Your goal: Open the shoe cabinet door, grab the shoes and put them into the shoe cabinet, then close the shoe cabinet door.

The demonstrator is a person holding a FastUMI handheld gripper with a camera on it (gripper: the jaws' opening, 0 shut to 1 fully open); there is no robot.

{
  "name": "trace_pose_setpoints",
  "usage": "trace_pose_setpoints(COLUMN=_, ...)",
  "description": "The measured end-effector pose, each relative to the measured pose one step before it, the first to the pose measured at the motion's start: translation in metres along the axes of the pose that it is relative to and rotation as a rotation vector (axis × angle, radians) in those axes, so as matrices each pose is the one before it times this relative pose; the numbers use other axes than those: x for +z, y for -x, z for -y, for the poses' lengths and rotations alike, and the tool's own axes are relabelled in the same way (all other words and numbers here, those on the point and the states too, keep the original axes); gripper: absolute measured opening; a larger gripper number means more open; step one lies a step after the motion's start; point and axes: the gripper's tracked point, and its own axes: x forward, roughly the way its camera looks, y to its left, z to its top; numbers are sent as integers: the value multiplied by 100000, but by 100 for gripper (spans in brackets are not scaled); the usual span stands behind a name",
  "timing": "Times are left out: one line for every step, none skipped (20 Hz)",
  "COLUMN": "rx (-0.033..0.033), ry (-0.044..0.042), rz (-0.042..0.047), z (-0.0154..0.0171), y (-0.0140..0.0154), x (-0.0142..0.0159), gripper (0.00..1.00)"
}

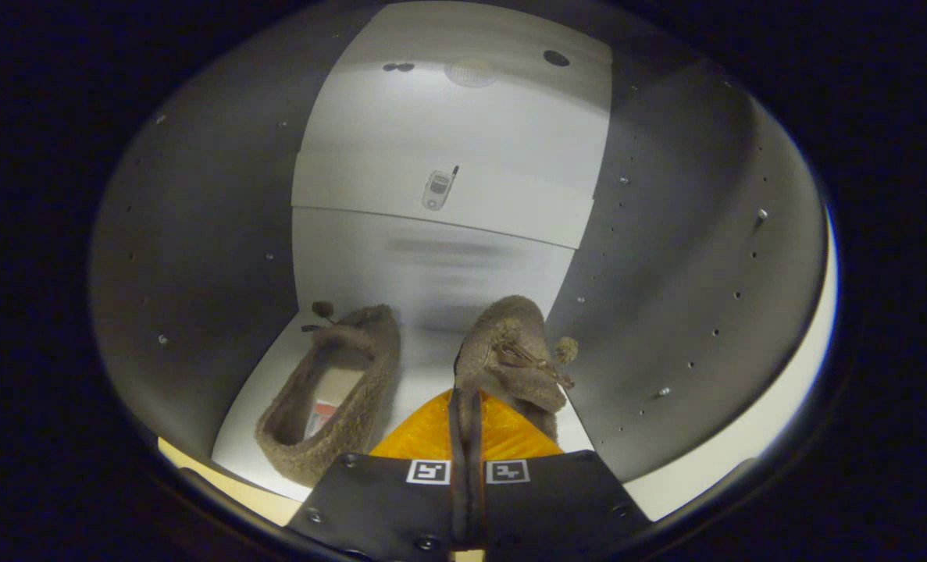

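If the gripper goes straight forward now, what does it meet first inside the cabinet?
The gripper is shut on the right shoe, which leads; going straight on, the shoe's toe would probably meet the cabinet's back wall first. Depth is unclear.

Two fuzzy taupe-brown slippers sit inside the white shoe cabinet (440,234): the left slipper (334,390) shows a pale insole with a red-and-white tag, the right slipper (506,351) carries matching brown pompoms. The cabinet's side walls look shadowed grey.

The gripper (467,406) pinches the right slipper's heel rim between its closed fingers.
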Motion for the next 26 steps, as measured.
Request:
trace_pose_setpoints(rx=132, ry=331, rz=-42, z=-137, y=-568, x=102, gripper=2)
trace_pose_setpoints(rx=277, ry=116, rz=-103, z=-241, y=-483, x=45, gripper=2)
trace_pose_setpoints(rx=189, ry=182, rz=-111, z=-177, y=-369, x=-20, gripper=2)
trace_pose_setpoints(rx=366, ry=22, rz=-187, z=-153, y=-250, x=-26, gripper=2)
trace_pose_setpoints(rx=508, ry=-167, rz=155, z=-156, y=-273, x=-38, gripper=2)
trace_pose_setpoints(rx=435, ry=-326, rz=82, z=-159, y=-228, x=77, gripper=2)
trace_pose_setpoints(rx=543, ry=-527, rz=-174, z=-130, y=-241, x=-40, gripper=2)
trace_pose_setpoints(rx=788, ry=-786, rz=-413, z=-172, y=-161, x=-126, gripper=3)
trace_pose_setpoints(rx=400, ry=-683, rz=-635, z=-109, y=-134, x=-92, gripper=3)
trace_pose_setpoints(rx=256, ry=-488, rz=15, z=-51, y=-173, x=39, gripper=3)
trace_pose_setpoints(rx=596, ry=-690, rz=782, z=-160, y=33, x=192, gripper=4)
trace_pose_setpoints(rx=884, ry=-696, rz=929, z=-304, y=75, x=210, gripper=10)
trace_pose_setpoints(rx=1087, ry=-741, rz=514, z=-332, y=0, x=154, gripper=12)
trace_pose_setpoints(rx=-225, ry=-334, rz=24, z=18, y=95, x=-6, gripper=11)
trace_pose_setpoints(rx=472, ry=-513, rz=175, z=-87, y=-99, x=79, gripper=10)
trace_pose_setpoints(rx=322, ry=-438, rz=96, z=-162, y=251, x=-29, gripper=10)
trace_pose_setpoints(rx=544, ry=-503, rz=151, z=-134, y=113, x=22, gripper=10)
trace_pose_setpoints(rx=-42, ry=-549, rz=197, z=7, y=265, x=79, gripper=11)
trace_pose_setpoints(rx=-6, ry=-560, rz=529, z=33, y=301, x=86, gripper=13)
trace_pose_setpoints(rx=164, ry=-510, rz=596, z=63, y=155, x=67, gripper=13)
trace_pose_setpoints(rx=-126, ry=-406, rz=765, z=46, y=627, x=224, gripper=17)
trace_pose_setpoints(rx=-77, ry=-378, rz=1158, z=72, y=418, x=271, gripper=21)
trace_pose_setpoints(rx=78, ry=-331, rz=952, z=61, y=524, x=206, gripper=23)
trace_pose_setpoints(rx=42, ry=-338, rz=1030, z=41, y=544, x=175, gripper=23)
trace_pose_setpoints(rx=-104, ry=-63, rz=923, z=-8, y=501, x=194, gripper=23)
trace_pose_setpoints(rx=-96, ry=-120, rz=1158, z=35, y=590, x=196, gripper=23)
